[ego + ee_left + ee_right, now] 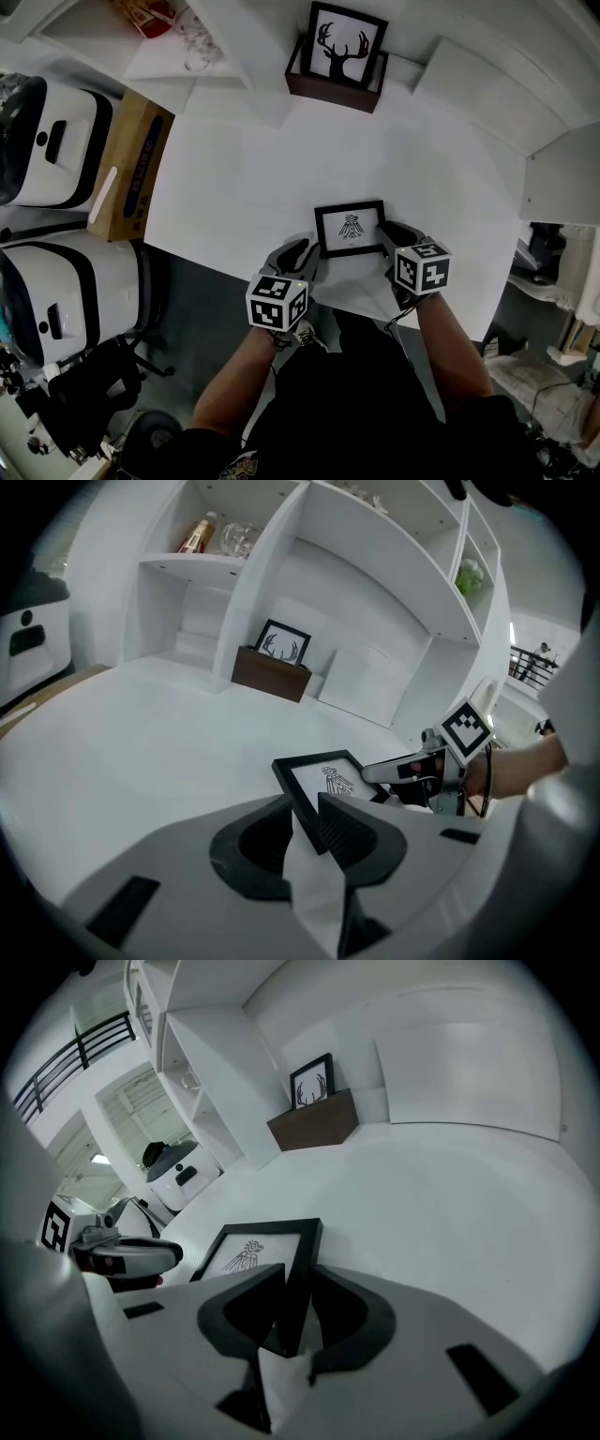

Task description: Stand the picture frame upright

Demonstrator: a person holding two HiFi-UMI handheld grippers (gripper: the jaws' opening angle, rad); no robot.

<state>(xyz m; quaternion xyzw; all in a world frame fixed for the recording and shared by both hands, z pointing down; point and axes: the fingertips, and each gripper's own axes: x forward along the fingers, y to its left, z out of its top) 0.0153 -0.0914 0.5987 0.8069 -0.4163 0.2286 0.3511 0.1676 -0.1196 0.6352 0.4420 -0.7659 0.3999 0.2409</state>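
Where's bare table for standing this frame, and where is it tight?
Free: the broad table stretch between the frame and the brown box at the back, and the table right of the frame. Tight: the front edge, where the left gripper and right gripper flank the frame.

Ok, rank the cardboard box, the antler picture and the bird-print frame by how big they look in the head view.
Largest to smallest:
1. cardboard box
2. antler picture
3. bird-print frame
The frame lies nearer the camera than the antler picture, yet still looks smaller.
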